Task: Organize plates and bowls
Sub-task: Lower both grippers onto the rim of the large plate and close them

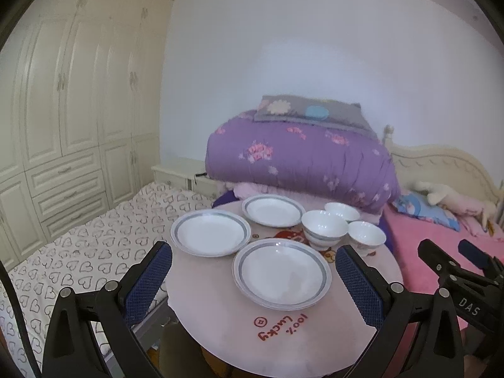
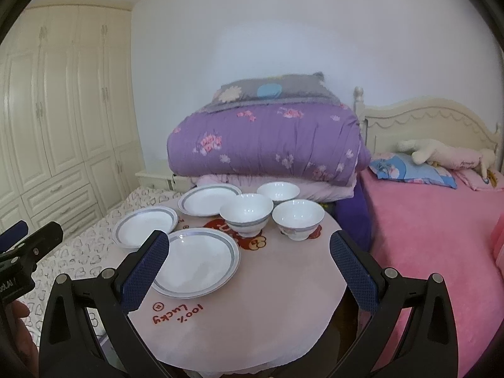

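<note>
**Mia:** Bedroom stuff is all around: a cream wardrobe [image 1: 63, 119] on the left, a pink bed [image 2: 434, 230] on the right, and a folded purple quilt [image 2: 267, 145] at the far side. The round counter [image 2: 252, 308] sits in the middle with a pink cover. What can't you see well?

**Ben:** The counter's near edge is cut off at the bottom. The far bowl [image 2: 277, 190] is partly hidden behind the two nearer bowls. A red cartoon picture [image 2: 252, 242] on the cover is mostly hidden under the bowls, so I can't tell what it is.

**Mia:** What are the grippers doing?

**Ben:** The left hand-held gripper [image 1: 253, 278] has its blue pads wide apart. It holds nothing and touches nothing. The near plate [image 1: 282, 274] shows between its fingers. The right hand-held gripper [image 2: 249, 271] is wide apart too, with nothing in it.

**Mia:** Where are the dishes?

**Ben:** Three plates sit on the left half: the near plate, a left plate [image 1: 210, 232] and a far plate [image 1: 272, 210]. Three bowls are close together on the far right: a middle bowl [image 2: 246, 214], a right bowl [image 2: 298, 219], and the far one.

**Mia:** Any words?

**Ben:** The cover says "100% Lucky" [image 2: 178, 313] in red, upside down. The right gripper's side reads "DAS" in the left view.
</note>
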`<state>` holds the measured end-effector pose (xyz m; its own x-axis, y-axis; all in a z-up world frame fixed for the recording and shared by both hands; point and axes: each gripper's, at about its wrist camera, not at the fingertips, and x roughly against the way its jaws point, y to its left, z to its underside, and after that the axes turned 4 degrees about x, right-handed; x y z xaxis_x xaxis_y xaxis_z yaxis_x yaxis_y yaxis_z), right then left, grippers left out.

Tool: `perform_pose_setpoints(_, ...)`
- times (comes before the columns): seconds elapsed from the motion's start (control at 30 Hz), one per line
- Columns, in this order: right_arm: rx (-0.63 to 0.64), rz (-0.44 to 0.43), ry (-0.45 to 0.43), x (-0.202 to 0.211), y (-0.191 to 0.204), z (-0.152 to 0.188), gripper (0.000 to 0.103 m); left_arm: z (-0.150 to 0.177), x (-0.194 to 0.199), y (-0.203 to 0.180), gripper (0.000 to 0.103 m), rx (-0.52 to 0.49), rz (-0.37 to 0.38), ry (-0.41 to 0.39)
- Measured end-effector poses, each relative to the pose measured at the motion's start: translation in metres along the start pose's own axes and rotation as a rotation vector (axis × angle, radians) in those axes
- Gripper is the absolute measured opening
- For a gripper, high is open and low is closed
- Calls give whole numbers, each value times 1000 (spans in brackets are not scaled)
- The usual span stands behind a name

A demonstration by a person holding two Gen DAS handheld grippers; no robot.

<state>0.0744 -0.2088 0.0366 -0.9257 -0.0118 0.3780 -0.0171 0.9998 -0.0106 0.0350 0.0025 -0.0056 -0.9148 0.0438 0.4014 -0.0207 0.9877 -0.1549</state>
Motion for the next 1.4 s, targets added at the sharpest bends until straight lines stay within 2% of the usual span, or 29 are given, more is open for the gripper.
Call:
perform_pose_setpoints(0.3, 26, -52, 118, -68, -4, 10, 103, -6, -70, 15, 102, 23, -20, 130)
perform_pose_setpoints(0.67, 49, -193, 357, -193, 4, 37, 103, -15, -208, 37, 102, 87, -44, 374)
perform_pose_setpoints(0.73, 39, -218, 397, -212, 2, 41, 101, -19, -233, 43, 102, 100, -42, 405)
perform_pose_setpoints(0.8, 32, -242, 435, -229, 2, 44, 94, -26, -250, 48, 101, 116, -38, 430)
perform_pose_setpoints(0.97, 23, -276, 478, -253, 4, 47, 90, -36, -288, 62, 100, 156, -21, 457)
perform_pose_setpoints(1.07, 19, -290, 492, -261, 5, 48, 86, -37, -307, 62, 95, 159, -12, 464)
perform_pose_setpoints(1.17, 17, -295, 507, -270, 5, 47, 81, -33, -317, 64, 85, 159, 6, 483)
perform_pose_setpoints(1.23, 16, -305, 519, -274, 6, 47, 76, -30, -325, 65, 71, 165, 24, 513)
perform_pose_setpoints(1.27, 17, -309, 528, -277, 7, 48, 71, -29, -332, 65, 67, 170, 38, 532)
perform_pose_setpoints(1.33, 14, -323, 554, -282, 9, 50, 61, -24, -342, 67, 50, 181, 63, 572)
perform_pose_setpoints(1.4, 9, -338, 579, -287, 11, 52, 45, -21, -353, 70, 36, 190, 85, 606)
